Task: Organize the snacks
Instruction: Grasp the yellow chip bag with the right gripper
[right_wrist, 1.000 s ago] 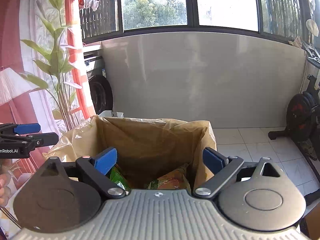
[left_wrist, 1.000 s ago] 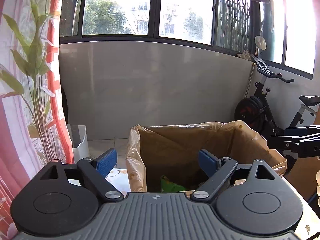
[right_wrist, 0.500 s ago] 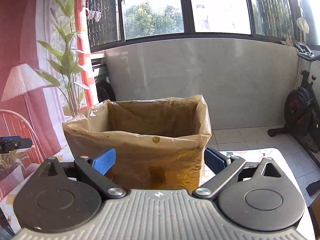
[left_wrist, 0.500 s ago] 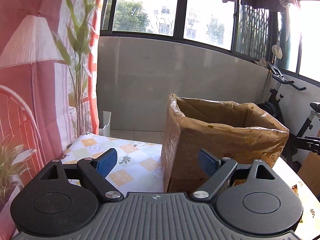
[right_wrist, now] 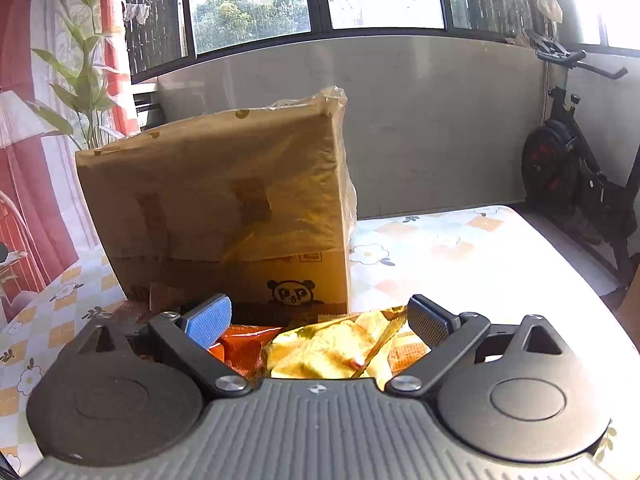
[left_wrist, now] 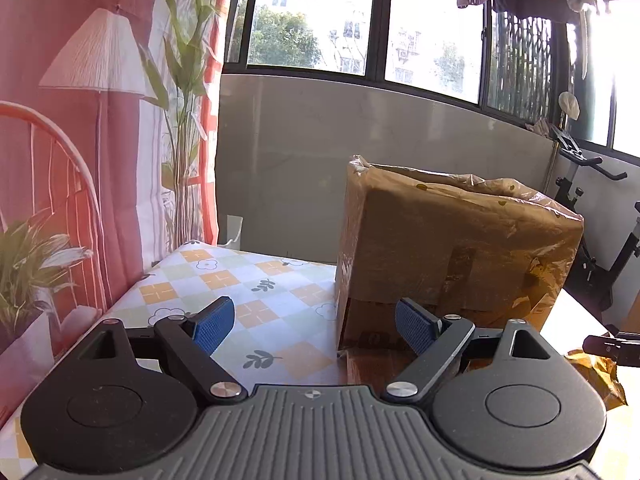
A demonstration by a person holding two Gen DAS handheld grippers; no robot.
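A tall cardboard box lined with a brown plastic bag (left_wrist: 452, 248) stands on the table; it also shows in the right wrist view (right_wrist: 224, 208). Its inside is hidden from both views. My left gripper (left_wrist: 316, 326) is open and empty, low over the table just before the box's left corner. My right gripper (right_wrist: 318, 320) is open and empty, low over a yellow snack packet (right_wrist: 332, 350) and an orange snack packet (right_wrist: 240, 346) that lie in front of the box. A crumpled gold wrapper (left_wrist: 600, 372) lies at the right in the left wrist view.
The table has a checked floral cloth (left_wrist: 224, 280), also seen right of the box (right_wrist: 460, 256). A red printed curtain (left_wrist: 60, 160) hangs at the left. An exercise bike (right_wrist: 576, 176) stands past the table's right edge. The other gripper's tip (left_wrist: 612, 346) shows at the right.
Both grippers have pulled back and dropped from above the box's open top to table height in front of it. The snack packets before the box have come into the right view.
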